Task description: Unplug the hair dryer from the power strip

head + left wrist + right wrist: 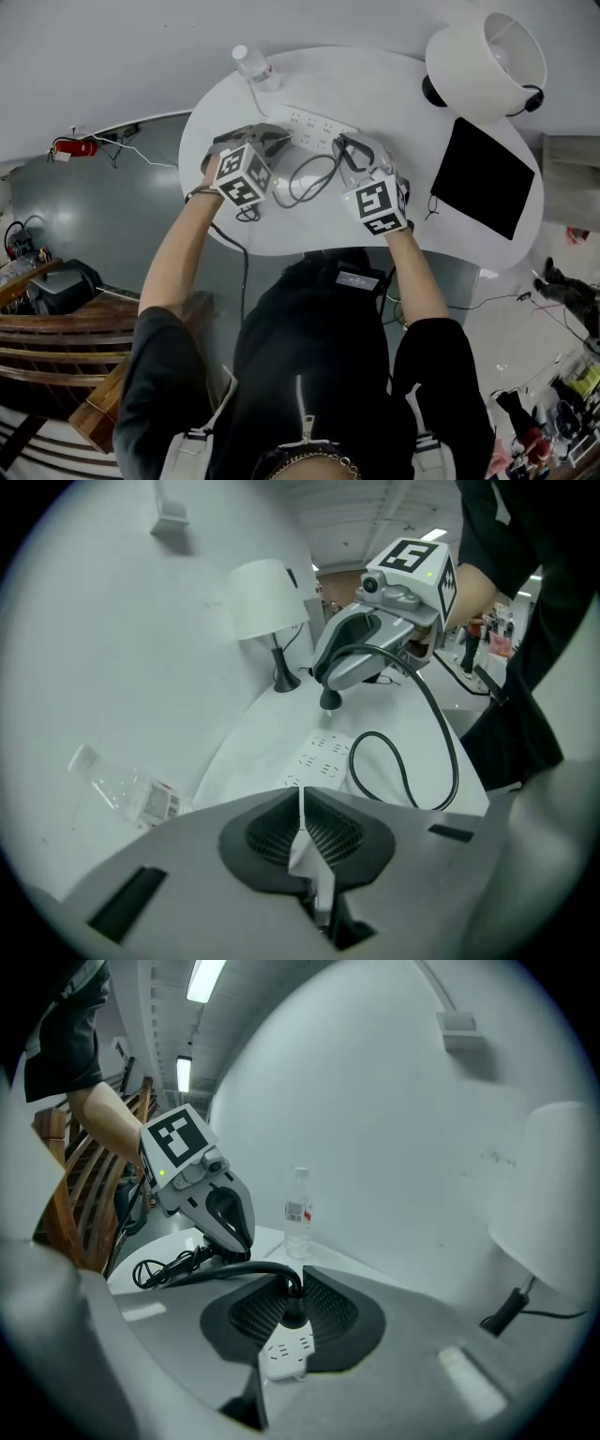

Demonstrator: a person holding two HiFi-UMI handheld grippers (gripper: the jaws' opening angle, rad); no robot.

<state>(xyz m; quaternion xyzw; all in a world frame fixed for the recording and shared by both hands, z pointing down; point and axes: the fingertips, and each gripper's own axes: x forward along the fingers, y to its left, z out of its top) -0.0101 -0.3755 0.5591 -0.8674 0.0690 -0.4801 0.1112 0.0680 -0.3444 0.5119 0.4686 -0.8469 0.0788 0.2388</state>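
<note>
A white power strip (314, 127) lies at the back of the round white table (281, 234). My right gripper (349, 150) is shut on the hair dryer's black plug (292, 1312). In the left gripper view the plug (330, 701) hangs a little above the power strip (323, 758), apart from it. Its black cord (309, 178) loops across the table toward my left side. My left gripper (272, 141) hovers over the strip's left end, jaws shut with nothing between them. The dryer's body is not clearly visible.
A clear water bottle (253, 66) stands behind the strip by the wall. A white lamp (487, 61) and a black flat pad (483, 176) occupy the table's right side. A wooden chair (56, 328) stands at my lower left.
</note>
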